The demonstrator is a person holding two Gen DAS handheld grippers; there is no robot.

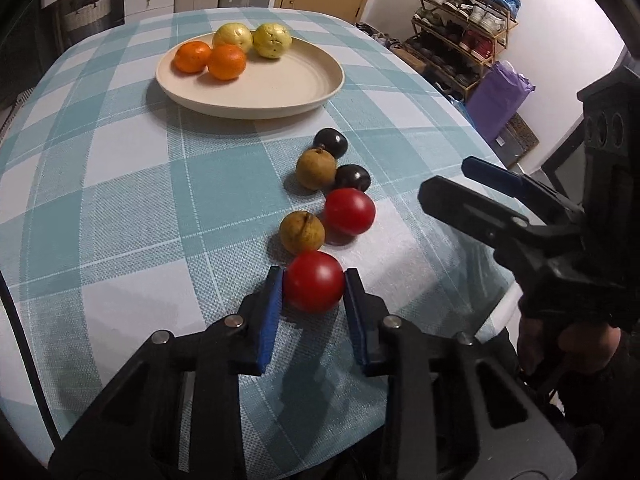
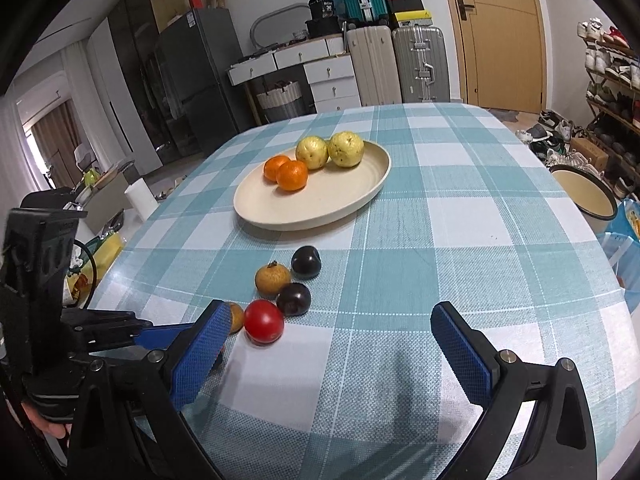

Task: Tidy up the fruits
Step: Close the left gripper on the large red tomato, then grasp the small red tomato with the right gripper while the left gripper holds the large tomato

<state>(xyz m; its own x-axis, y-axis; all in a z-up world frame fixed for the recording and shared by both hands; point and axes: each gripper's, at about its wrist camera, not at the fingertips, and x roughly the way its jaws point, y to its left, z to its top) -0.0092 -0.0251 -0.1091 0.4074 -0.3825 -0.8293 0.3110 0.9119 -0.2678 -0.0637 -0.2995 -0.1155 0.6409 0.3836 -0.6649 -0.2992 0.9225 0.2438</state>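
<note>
A cream plate [image 1: 280,92] [image 2: 352,204] at the far middle of the checked table holds two oranges [image 1: 210,58] [image 2: 286,172] and two yellow guavas [image 1: 272,40] [image 2: 346,149]. Nearer me lie two dark plums [image 1: 331,142] [image 2: 306,262], two brown fruits [image 1: 316,168] [image 2: 273,279] and a red tomato [image 1: 349,211] [image 2: 264,321]. My left gripper [image 1: 314,286] is shut on a second red tomato [image 1: 314,286] resting on the cloth. My right gripper [image 2: 326,354] is open and empty, to the right of the fruit row; it also shows in the left wrist view [image 1: 452,184].
The table's right edge [image 1: 460,112] drops off to a shoe rack [image 1: 468,28] and a purple bag [image 1: 496,100]. A cream pot [image 2: 584,196] stands off the right side. Suitcases [image 2: 400,64] and drawers stand behind the table.
</note>
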